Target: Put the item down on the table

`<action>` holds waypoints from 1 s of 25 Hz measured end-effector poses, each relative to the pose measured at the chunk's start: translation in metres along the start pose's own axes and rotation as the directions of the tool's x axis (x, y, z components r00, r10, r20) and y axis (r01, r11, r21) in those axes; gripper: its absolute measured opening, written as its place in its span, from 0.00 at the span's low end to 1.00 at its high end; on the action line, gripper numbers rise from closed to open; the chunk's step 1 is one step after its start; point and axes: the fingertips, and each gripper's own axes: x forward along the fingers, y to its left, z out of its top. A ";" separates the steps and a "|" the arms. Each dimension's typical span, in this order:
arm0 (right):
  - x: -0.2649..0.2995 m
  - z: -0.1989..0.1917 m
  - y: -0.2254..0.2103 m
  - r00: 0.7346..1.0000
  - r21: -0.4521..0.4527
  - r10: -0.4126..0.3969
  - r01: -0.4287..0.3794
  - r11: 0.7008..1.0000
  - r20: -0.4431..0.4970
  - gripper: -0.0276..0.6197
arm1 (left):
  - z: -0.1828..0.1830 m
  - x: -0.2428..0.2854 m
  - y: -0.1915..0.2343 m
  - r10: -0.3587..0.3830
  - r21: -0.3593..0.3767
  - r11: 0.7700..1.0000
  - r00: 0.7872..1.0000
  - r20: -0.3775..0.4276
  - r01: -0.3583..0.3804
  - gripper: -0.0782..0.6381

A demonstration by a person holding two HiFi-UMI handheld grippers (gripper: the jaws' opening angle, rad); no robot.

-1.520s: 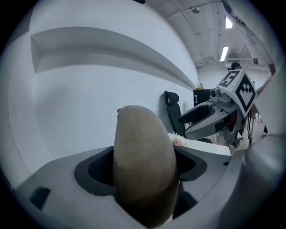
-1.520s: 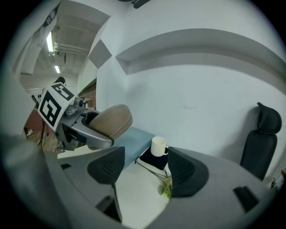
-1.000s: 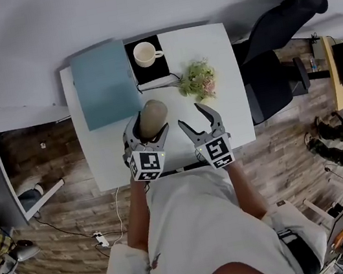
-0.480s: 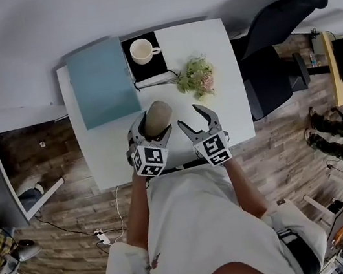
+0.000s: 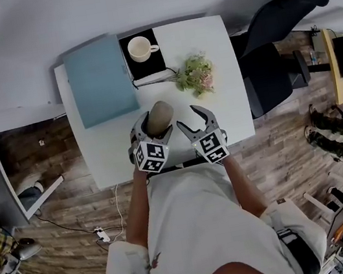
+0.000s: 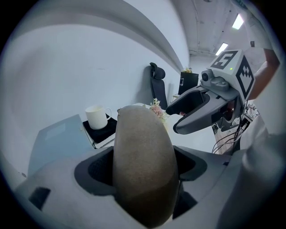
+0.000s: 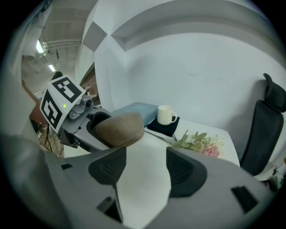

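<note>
Both grippers have dipped toward the white table [image 5: 229,90]. The left gripper [image 5: 152,126] clamps the brown oblong item [image 5: 159,114] over its near half, and the right gripper [image 5: 189,117] gapes empty. Only the head view looks into the mug [image 5: 139,48].

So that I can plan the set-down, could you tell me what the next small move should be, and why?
Probably lower the left tongs a little toward the white table. They are clamped on the brown oblong item, which the right gripper view shows tilted and seemingly off the surface, so opening now might drop it.
</note>
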 end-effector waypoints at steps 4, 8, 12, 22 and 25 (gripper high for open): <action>0.003 -0.008 0.002 1.000 0.005 0.008 -0.008 1.000 -0.020 0.48 | -0.007 0.005 -0.003 -0.014 -0.006 1.000 1.000 -0.023 0.013 0.67; 0.008 -0.016 0.003 0.999 0.006 0.017 -0.016 1.000 -0.039 0.47 | -0.016 0.012 -0.005 -0.028 -0.010 1.000 0.998 -0.050 0.028 0.67; 0.014 -0.025 0.003 0.998 0.004 0.024 -0.024 1.000 -0.062 0.47 | -0.025 0.019 -0.006 -0.045 -0.017 0.999 0.996 -0.071 0.044 0.67; 0.020 -0.039 0.002 0.993 -0.015 0.033 -0.035 0.999 -0.116 0.47 | -0.045 0.030 -0.008 -0.074 -0.036 0.997 0.987 -0.140 0.069 0.67; 0.024 -0.042 0.004 0.992 -0.007 0.042 -0.043 0.999 -0.119 0.47 | -0.050 0.034 -0.008 -0.080 -0.043 0.996 0.984 -0.158 0.074 0.67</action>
